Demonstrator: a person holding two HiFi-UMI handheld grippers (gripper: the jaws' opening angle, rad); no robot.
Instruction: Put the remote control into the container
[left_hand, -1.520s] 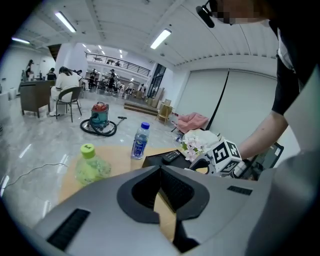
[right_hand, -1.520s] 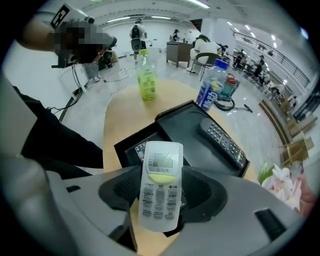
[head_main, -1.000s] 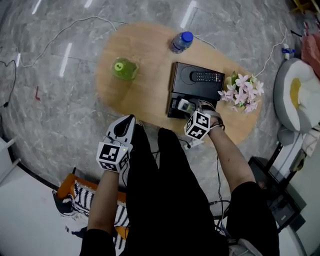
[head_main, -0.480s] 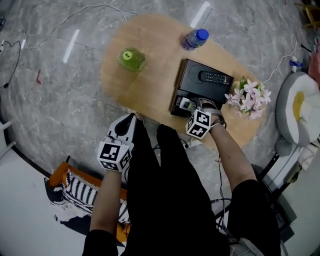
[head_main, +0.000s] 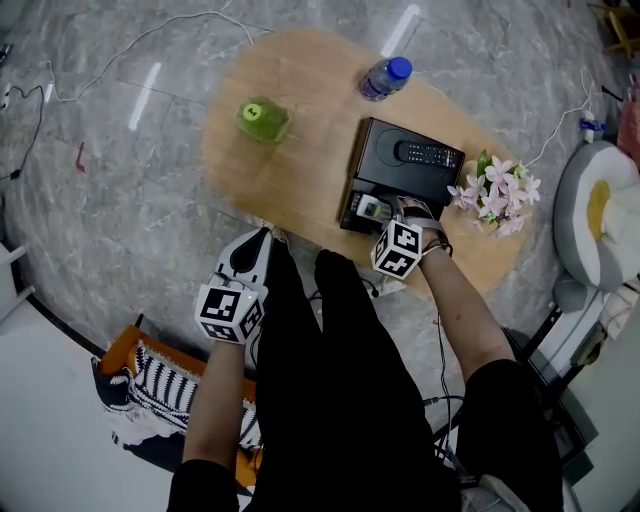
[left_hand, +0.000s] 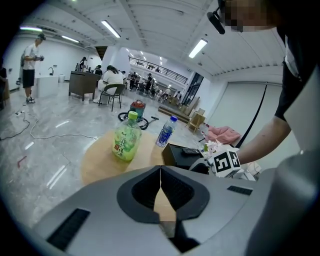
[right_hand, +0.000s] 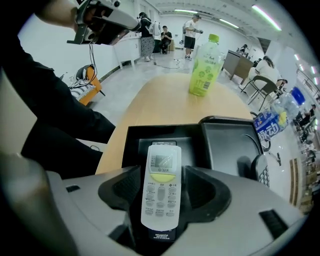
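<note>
1. The left gripper (left_hand: 160, 172) is nearest, beside the person's leg and just short of the table's near edge. Its jaws are pressed together with nothing between them.
2. The right gripper (right_hand: 161, 195) points steeply down at the near side of the table, its jaws clamped on the sides of the remote control (right_hand: 161, 182).
3. The remote control is slim and white, with a small grey screen near its top, a yellow-green band below that and rows of pale buttons (a dark label shows at its lower end).
4. It is over the near open compartment of the black container (right_hand: 131, 136); I cannot tell whether it touches the bottom.
5. A black remote (head_main: 428, 154) lies in the container's farther part.
6. Farther out on the wooden table (head_main: 300, 185) stand a green bottle (head_main: 262, 118) and a blue-capped bottle (head_main: 384, 79). Pink flowers (head_main: 495, 182) sit just beside the container.
</note>
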